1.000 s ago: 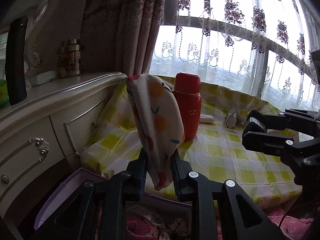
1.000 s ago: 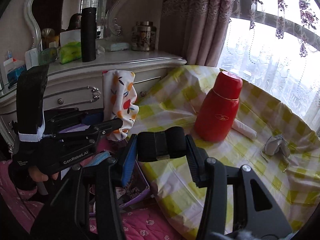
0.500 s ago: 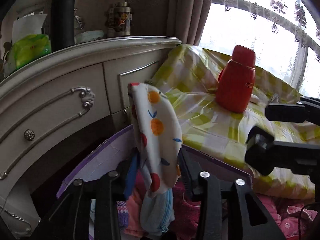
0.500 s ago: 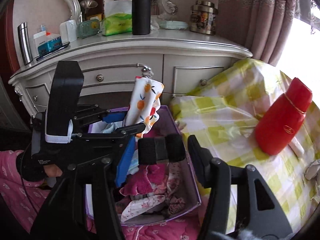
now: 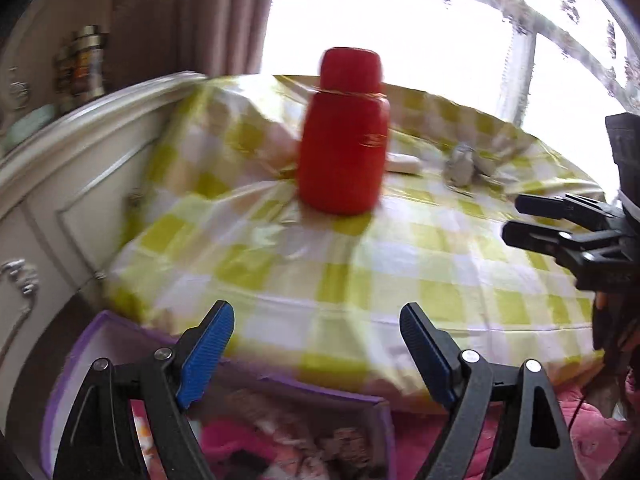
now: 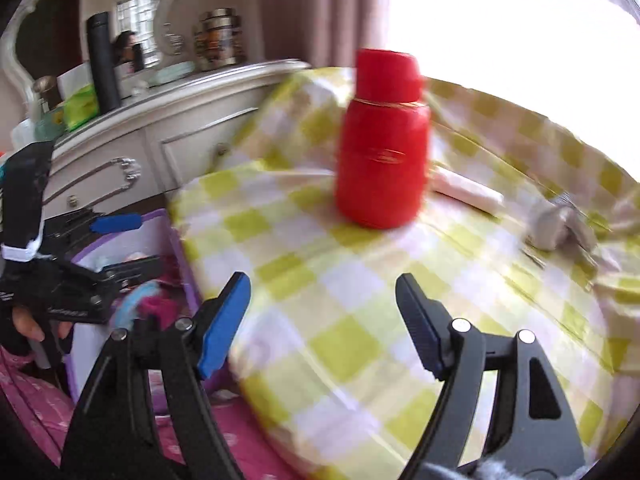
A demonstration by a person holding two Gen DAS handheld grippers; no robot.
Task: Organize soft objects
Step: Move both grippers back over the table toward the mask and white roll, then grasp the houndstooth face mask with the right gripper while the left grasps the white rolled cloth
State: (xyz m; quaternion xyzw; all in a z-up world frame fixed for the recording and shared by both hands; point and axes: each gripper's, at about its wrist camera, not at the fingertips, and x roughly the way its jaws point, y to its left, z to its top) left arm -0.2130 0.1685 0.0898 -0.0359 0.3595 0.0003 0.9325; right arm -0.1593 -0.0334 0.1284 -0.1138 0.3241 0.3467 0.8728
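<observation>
My left gripper (image 5: pixel 316 334) is open and empty, over the near edge of the purple storage box (image 5: pixel 120 340), which holds several soft cloth items (image 5: pixel 256 440). It also shows in the right wrist view (image 6: pixel 124 246), open above the box (image 6: pixel 160 236). My right gripper (image 6: pixel 322 312) is open and empty over the yellow checked tablecloth (image 6: pixel 360 320). It also shows at the right of the left wrist view (image 5: pixel 516 220). A grey soft item (image 6: pixel 554 226) and a white roll (image 6: pixel 468 192) lie on the table beyond the red flask (image 6: pixel 382 140).
A white dresser (image 6: pixel 140 148) stands left of the table, with a black bottle (image 6: pixel 102 60), jars and a green pack on top. A pink bedspread (image 6: pixel 36 412) lies below. Curtains and a bright window are behind the table.
My left gripper has let go of the fruit-print cloth and my right gripper has let go of the black roll. Both are open now and have swung back toward the table.
</observation>
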